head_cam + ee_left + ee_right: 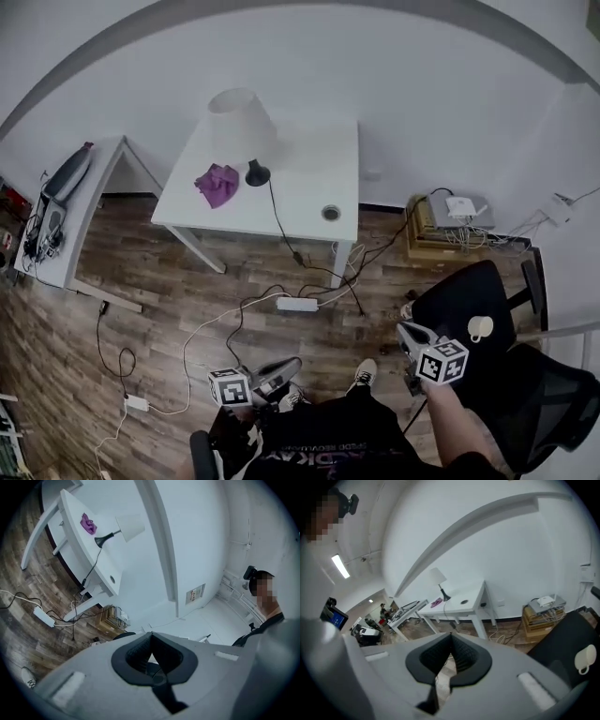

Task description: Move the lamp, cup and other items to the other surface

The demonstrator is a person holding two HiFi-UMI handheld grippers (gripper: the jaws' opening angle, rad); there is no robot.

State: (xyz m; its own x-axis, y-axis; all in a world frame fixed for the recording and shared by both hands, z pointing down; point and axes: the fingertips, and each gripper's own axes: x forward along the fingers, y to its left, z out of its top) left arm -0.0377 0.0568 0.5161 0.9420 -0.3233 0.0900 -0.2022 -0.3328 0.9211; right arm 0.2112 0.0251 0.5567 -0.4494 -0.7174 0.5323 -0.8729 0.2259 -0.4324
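Both pairs of jaws are pinched closed and empty at bottom of frame: left gripper (292, 366), right gripper (408, 330). Cup (480, 327) sits on the black chair (457, 295) at right. Lamp (242, 127) and purple cloth (218, 184) wait on the white table (309, 173), upper centre. Most looks undone.

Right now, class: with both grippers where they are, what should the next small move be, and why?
Probably step toward the white table, opening the left gripper. Both it and the right gripper are shut, empty and far from the lamp and purple cloth there; the cup sits on the black chair.
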